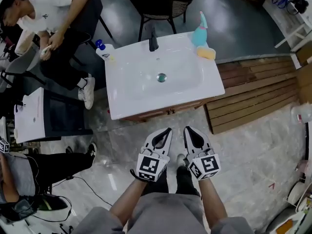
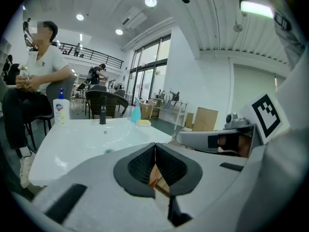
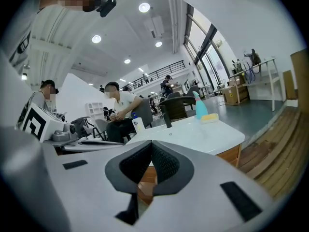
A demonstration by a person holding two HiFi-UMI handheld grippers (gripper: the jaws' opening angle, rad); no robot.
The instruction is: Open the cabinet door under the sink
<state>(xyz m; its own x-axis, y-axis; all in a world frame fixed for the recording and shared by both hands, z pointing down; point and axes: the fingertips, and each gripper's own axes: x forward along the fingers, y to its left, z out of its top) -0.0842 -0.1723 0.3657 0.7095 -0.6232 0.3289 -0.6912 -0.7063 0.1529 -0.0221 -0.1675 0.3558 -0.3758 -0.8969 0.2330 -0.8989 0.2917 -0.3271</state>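
Observation:
A white sink (image 1: 127,92) sits on a wooden cabinet, of which only a thin strip of the front (image 1: 161,113) shows below the basin rim in the head view; the door itself is hidden there. Both grippers hover side by side in front of it, a short way off. My left gripper (image 1: 168,129) is shut with nothing in it, its tips meeting (image 2: 155,144). My right gripper (image 1: 186,128) is likewise shut and empty (image 3: 151,143). The right gripper view shows the cabinet's wooden side (image 3: 230,154) under the basin.
On the sink stand a black faucet (image 1: 153,42), a teal spray bottle (image 1: 200,30), a yellow sponge (image 1: 206,53) and a soap bottle (image 1: 104,50). Wooden decking (image 1: 253,96) lies to the right. A seated person (image 1: 53,13) and a chair (image 1: 158,6) are beyond.

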